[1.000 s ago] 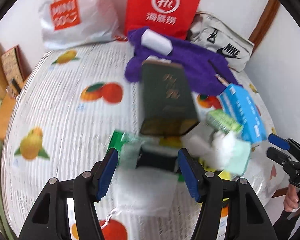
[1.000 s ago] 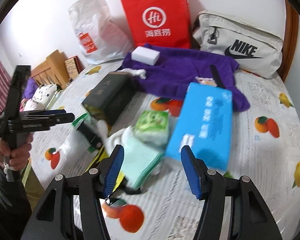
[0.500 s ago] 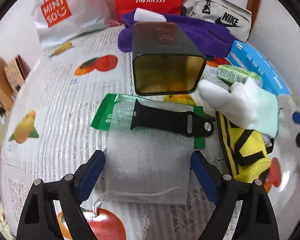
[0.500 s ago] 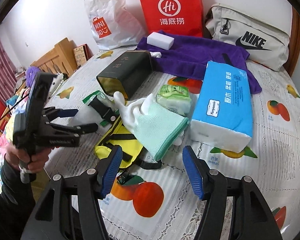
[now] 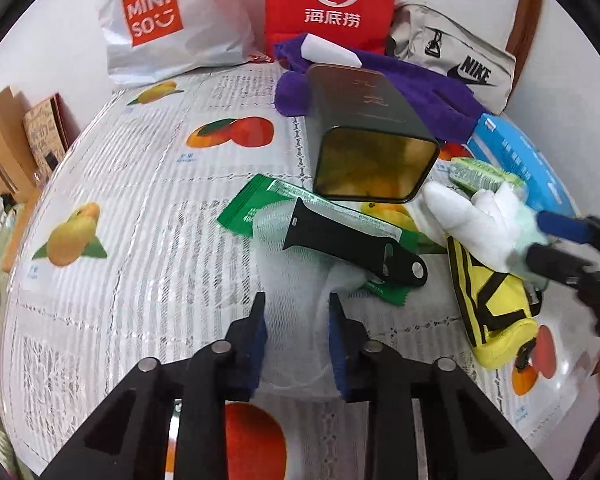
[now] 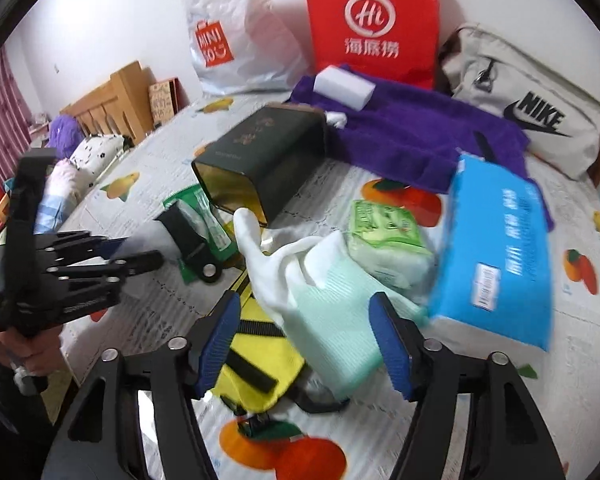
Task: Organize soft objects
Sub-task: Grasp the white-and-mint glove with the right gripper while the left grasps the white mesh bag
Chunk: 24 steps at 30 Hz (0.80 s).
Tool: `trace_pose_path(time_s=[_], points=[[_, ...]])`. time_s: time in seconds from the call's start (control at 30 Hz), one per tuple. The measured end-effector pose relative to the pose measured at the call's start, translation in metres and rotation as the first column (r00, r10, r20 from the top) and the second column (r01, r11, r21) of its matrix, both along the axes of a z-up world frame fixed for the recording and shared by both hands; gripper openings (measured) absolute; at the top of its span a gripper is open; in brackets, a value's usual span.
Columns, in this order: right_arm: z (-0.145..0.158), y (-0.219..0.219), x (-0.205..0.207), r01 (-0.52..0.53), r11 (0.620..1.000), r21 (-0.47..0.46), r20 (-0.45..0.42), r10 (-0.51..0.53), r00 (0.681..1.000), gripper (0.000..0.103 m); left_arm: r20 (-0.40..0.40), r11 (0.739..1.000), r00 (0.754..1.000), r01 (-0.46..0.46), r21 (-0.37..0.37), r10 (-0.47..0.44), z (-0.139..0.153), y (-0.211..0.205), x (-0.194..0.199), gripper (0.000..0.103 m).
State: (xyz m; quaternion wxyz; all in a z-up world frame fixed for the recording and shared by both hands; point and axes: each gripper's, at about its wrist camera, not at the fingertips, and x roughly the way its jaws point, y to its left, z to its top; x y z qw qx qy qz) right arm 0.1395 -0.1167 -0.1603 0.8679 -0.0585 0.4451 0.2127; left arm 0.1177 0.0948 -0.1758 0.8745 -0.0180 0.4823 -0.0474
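White bag [image 5: 172, 28]: carrying an orange panel reading "MINISO"; standing against the wall at the far edge of the fruit-print cloth [image 5: 132, 200].
Red bag [image 5: 332, 0]: showing a white "Hi" ring logo above three Chinese characters; standing beside the white bag.
Grey pouch [image 6: 528, 100]: printed "NIKE" with the swoosh in black; leaning at the far right, behind the purple towel [image 6: 412, 132].
Blue tissue pack [image 6: 496, 256]: bearing white Chinese lettering and a small label, too blurred to read.
Green wipes pack [image 6: 384, 228]: printed, text not legible; lying between the tissue pack and the glove.
Dark tin [image 5: 364, 136]: lying on its side, gold interior facing the left wrist camera; gilt characters on its top face, not readable.
Left gripper [image 5: 296, 328]: jaws drawn narrow, pinching the near edge of the white mesh cloth [image 5: 292, 276], which is bunching between the blue pads.
White mesh cloth: lying on the table cloth, its far end under the black strap [image 5: 352, 240] and over the green sachet [image 5: 260, 204].
Right gripper [image 6: 308, 344]: jaws standing wide, straddling the cuff of the white and mint glove [image 6: 320, 300]; pads not seen to be touching it.
Glove: resting on the yellow pouch [image 6: 260, 364], fingers pointing toward the tin.
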Motion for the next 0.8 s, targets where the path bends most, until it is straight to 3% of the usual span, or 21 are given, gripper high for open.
trace_pose_path(time_s=[0.13, 0.17, 0.2, 0.33, 0.57, 0.8], points=[[-0.016, 0.008, 0.011, 0.016, 0.999, -0.050, -0.004, -0.016, 1.000, 0.067, -0.008, 0.999, 1.000, -0.004, -0.040, 0.004, -0.001, 0.005, -0.003, 0.025], [-0.019, 0.009, 0.011, 0.014, 0.998, -0.055, -0.006, -0.014, 1.000, 0.059, -0.008, 0.999, 1.000, -0.003, -0.039, 0.002, -0.001, 0.005, -0.003, 0.025], [-0.020, 0.010, 0.011, 0.008, 0.998, -0.060, -0.006, -0.009, 1.000, 0.040, -0.009, 0.999, 1.000, -0.002, -0.037, 0.001, -0.002, 0.005, -0.003, 0.025], [-0.014, 0.005, 0.002, -0.021, 1.000, -0.015, -0.009, 0.021, 1.000, 0.013, -0.005, 0.999, 1.000, -0.010, -0.050, 0.009, -0.001, 0.005, -0.002, 0.025], [0.020, -0.014, -0.023, -0.046, 0.992, 0.115, 0.028, 0.043, 0.999, 0.013, 0.012, 0.991, 0.999, -0.028, -0.133, 0.030, 0.006, 0.012, -0.005, 0.022], [0.038, -0.040, -0.050, -0.014, 0.989, 0.149, 0.062, 0.005, 0.998, 0.013, 0.079, 0.984, 0.997, -0.007, -0.176, 0.021, 0.030, 0.015, -0.014, 0.016]])
